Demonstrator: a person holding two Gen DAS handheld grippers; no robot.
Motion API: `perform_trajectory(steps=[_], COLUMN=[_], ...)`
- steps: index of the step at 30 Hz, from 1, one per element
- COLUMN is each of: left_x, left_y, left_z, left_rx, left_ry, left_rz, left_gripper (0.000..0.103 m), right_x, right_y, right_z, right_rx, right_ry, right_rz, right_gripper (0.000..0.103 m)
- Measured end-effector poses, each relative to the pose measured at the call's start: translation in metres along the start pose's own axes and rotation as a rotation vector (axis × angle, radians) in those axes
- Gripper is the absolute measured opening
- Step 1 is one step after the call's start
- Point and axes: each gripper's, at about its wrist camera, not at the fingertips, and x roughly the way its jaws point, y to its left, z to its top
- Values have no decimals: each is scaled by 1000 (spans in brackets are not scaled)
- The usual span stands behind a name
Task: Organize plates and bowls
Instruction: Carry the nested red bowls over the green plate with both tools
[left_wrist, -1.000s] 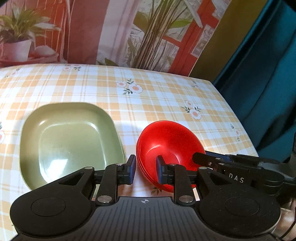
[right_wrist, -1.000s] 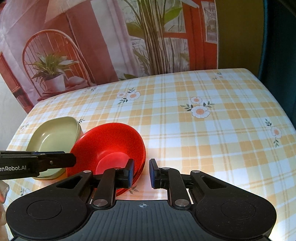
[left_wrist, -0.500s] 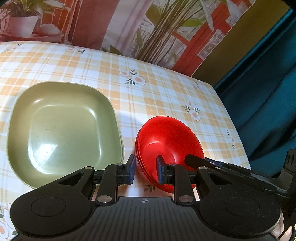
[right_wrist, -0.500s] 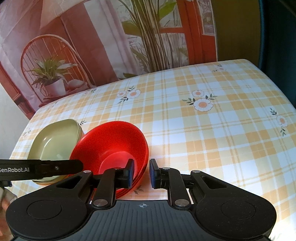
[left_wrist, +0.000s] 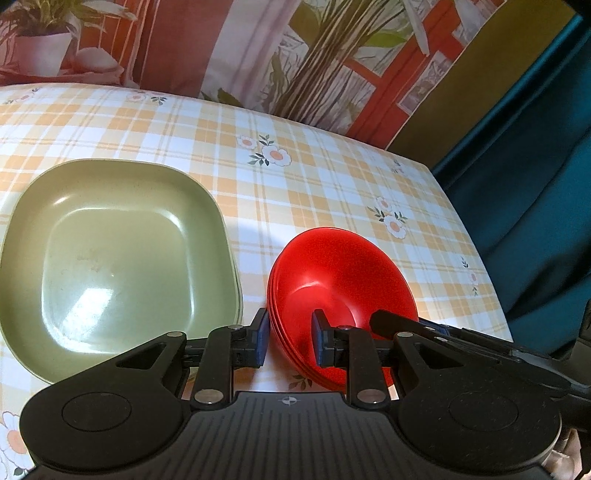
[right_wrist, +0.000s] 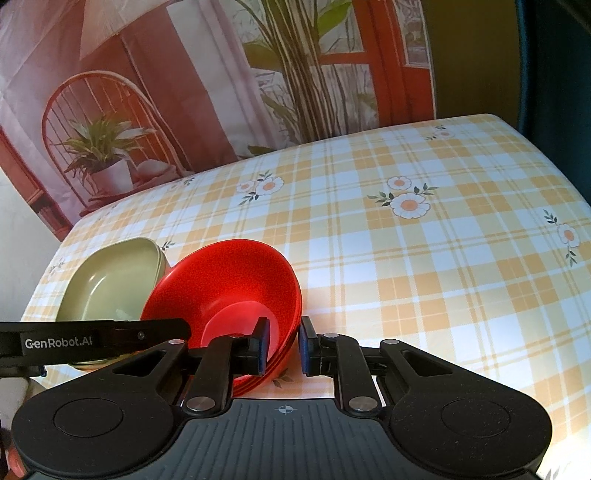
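A stack of red bowls (left_wrist: 340, 280) stands on the checked tablecloth, with a stack of green square plates (left_wrist: 114, 254) just left of it. My left gripper (left_wrist: 290, 341) straddles the near left rim of the red bowls, one pad outside and one inside, with small gaps. My right gripper (right_wrist: 282, 345) straddles the near right rim of the red bowls (right_wrist: 229, 291) the same way. The green plates (right_wrist: 110, 280) show behind the left gripper's arm in the right wrist view.
The yellow checked table (right_wrist: 424, 258) stretches right and back from the dishes. A printed backdrop (left_wrist: 258, 55) hangs behind the table. A dark teal curtain (left_wrist: 535, 203) runs along the table's right edge.
Both grippers have stayed astride the red bowls' rim. The left wrist view has tipped so the green plates appear larger and closer. The right view has barely shifted.
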Motion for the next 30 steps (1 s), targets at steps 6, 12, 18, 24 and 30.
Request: perform_trajectory(steps=[6, 12, 18, 24, 30], left_x=[-1, -7, -17, -28, -40], left_y=[-6, -8, -12, -18, -19], left_z=[-2, -3, -3, -3, -1], left_rx=[31, 34, 58, 80, 87], left_ry=[-9, -23, -42, -61, -82], left_rz=[28, 39, 47, 52, 56], left_gripper=[24, 24, 24, 24, 24], right_x=[-1, -7, -16, -28, -37], right_y=[-1, 2, 7, 13, 22], right_z=[-1, -1, 2, 6, 12], right_rx=[20, 25, 19, 8, -7], right_ry=[-4, -15, -30, -51, -70], right_rz=[0, 2, 3, 3, 10], right_gripper=[15, 15, 15, 15, 15])
